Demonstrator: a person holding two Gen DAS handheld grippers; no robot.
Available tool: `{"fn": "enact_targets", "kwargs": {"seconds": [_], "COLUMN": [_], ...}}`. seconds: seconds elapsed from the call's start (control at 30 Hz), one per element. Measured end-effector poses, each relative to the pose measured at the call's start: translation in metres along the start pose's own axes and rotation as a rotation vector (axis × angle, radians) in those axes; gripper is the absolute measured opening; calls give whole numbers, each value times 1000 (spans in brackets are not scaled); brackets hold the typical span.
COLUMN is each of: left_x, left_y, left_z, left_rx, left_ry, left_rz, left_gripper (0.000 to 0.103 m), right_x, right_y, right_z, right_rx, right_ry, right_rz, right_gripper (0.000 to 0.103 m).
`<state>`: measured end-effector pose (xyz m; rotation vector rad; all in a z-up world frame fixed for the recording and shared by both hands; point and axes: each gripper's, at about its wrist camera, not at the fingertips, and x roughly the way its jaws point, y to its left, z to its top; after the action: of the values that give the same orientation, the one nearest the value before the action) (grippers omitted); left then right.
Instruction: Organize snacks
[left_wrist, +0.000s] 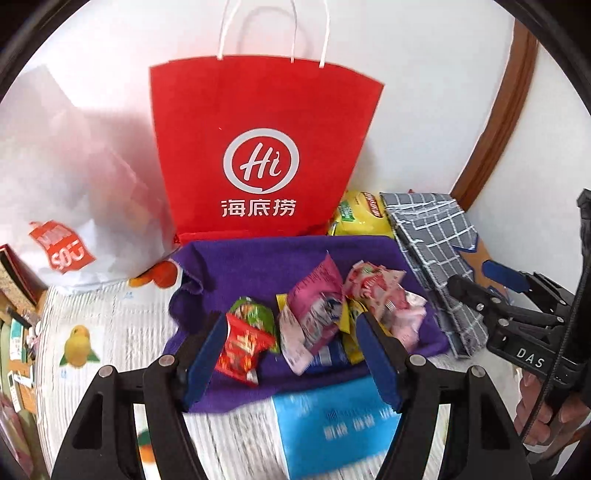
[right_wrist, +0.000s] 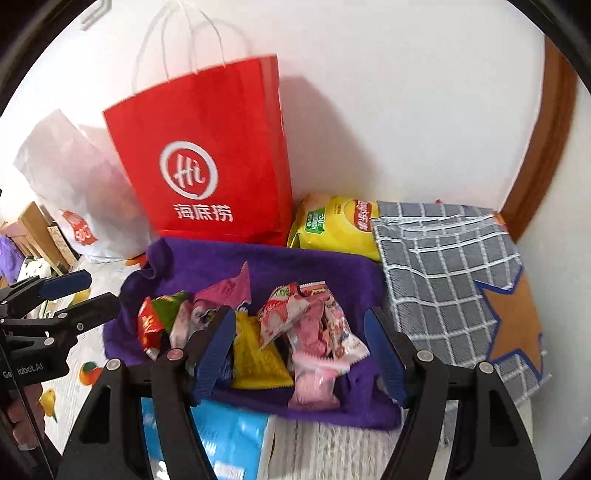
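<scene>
Left wrist view, heap of crinkled foil snack packets (left_wrist: 321, 314) on purple cloth (left_wrist: 236, 266), framed beyond spread, empty left gripper (left_wrist: 288, 354), right gripper (right_wrist: 299, 354) likewise spread.

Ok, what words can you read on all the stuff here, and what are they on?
"Hi" and "海底捞": red paper bag.
"DAS": body of the right tongs.
"obot.AI", start cut off: body of the left tongs.
Yellow chip bag: too blurred.
Snack packets, blue sheet, white bag's red tag: unreadable.

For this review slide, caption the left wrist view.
Open left gripper above snack packets heaped on purple cloth, before red bag.
</scene>
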<state>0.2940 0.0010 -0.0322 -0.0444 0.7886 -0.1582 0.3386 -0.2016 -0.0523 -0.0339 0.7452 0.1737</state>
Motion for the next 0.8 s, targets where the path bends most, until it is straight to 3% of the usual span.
{"fn": "enact_targets", "kwargs": {"seconds": [0.17,0.4,0.53,0.8], "left_x": [-40,-100,-126,-165], "left_y": [-4,-9,-15,-26], "left_z": [-21,-56,-70,-93], "left_rx": [-14,-18,-15,-25], "left_ry": [-38,-112,-147,-202], "left_rz": [13,56,94,143], "left_gripper": [78,90,94,97], "right_x": [-46,-88,-112,-155], "right_y": [8,14,15,10], "right_z": [-17,-56,-75,-104], "right_rx": [15,54,52,75], "right_ry": [-28,0,-22,-75], "right_rz": [-21,-38,-57,-116], "right_gripper": [71,71,89,102]}}
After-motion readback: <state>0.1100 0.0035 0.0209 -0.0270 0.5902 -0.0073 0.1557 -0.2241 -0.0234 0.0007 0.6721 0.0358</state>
